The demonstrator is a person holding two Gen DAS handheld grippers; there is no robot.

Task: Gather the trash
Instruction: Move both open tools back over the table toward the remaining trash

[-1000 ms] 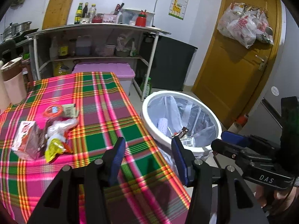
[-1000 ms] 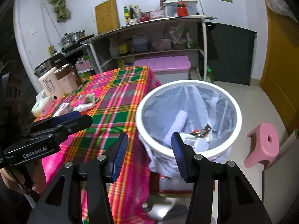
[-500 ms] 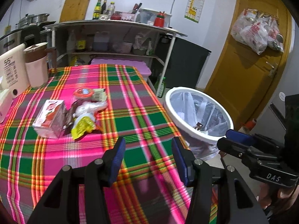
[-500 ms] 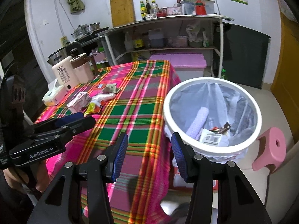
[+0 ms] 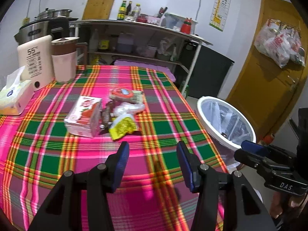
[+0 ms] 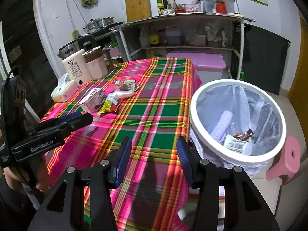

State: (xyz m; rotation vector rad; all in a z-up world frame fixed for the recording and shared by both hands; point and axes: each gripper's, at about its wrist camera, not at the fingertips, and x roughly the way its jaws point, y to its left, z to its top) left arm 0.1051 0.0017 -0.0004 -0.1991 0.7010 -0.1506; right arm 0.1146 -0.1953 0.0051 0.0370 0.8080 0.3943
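Both tools stood wide and empty: the left gripper (image 5: 152, 154) faced the trash pile (image 5: 107, 113) at its 11 o'clock, the right gripper (image 6: 154, 150) beside the lined bin (image 6: 236, 119), evidently awaiting more litter.

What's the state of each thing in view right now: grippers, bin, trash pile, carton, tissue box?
left gripper: open, empty, over the tablecloth.
right gripper: open, empty.
trash bin: upright, lined with a bag, some trash inside.
trash pile: loose on the table, untouched.
pink carton: lying flat beside the pile.
tissue box: open, a tissue sticking up.
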